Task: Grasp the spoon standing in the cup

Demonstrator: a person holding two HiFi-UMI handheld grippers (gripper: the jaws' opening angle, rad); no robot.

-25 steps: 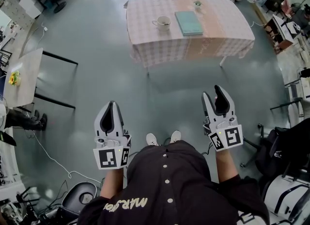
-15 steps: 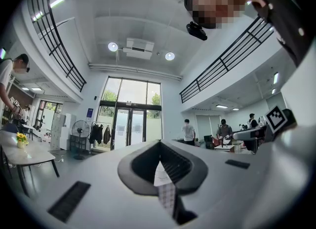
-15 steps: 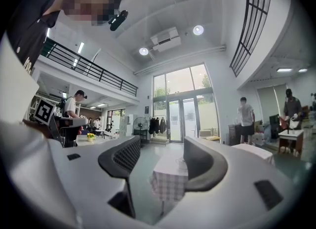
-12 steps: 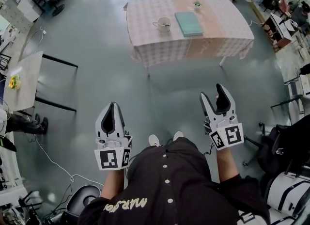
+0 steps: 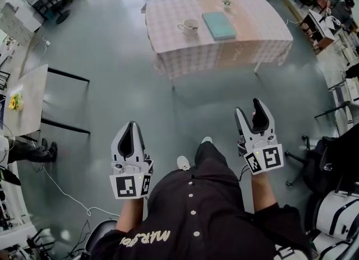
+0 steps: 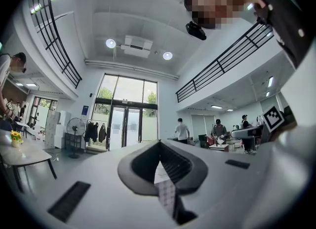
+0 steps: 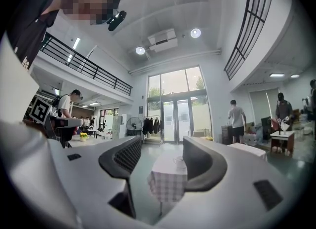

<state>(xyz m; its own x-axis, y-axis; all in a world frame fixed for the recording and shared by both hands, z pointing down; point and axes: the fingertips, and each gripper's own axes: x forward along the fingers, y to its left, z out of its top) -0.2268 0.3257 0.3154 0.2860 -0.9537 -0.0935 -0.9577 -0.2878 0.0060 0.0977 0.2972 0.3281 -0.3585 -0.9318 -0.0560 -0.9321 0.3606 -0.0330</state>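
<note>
A white cup (image 5: 189, 26) stands on a table with a checked cloth (image 5: 247, 40), far ahead across the floor. The spoon in it is too small to make out. My left gripper (image 5: 132, 125) is held level at the lower left, its jaws shut with nothing in them. My right gripper (image 5: 249, 107) is at the lower right; its jaws have just been opening wide and then easing in a little, with nothing between them. In the right gripper view the cup (image 7: 178, 160) and table (image 7: 167, 179) show between the open jaws. In the left gripper view the table (image 6: 165, 186) shows only as a sliver.
A teal book (image 5: 219, 24) and a small plant (image 5: 226, 4) share the table. At the left stands a side table (image 5: 28, 79) with yellow flowers (image 5: 15, 89). Cables (image 5: 61, 189) trail on the floor at lower left. Chairs and bags (image 5: 336, 163) crowd the right edge.
The right gripper's jaws stand wider than a second ago. The person has stepped forward, one leg now ahead, and both grippers have moved slightly towards the table.
</note>
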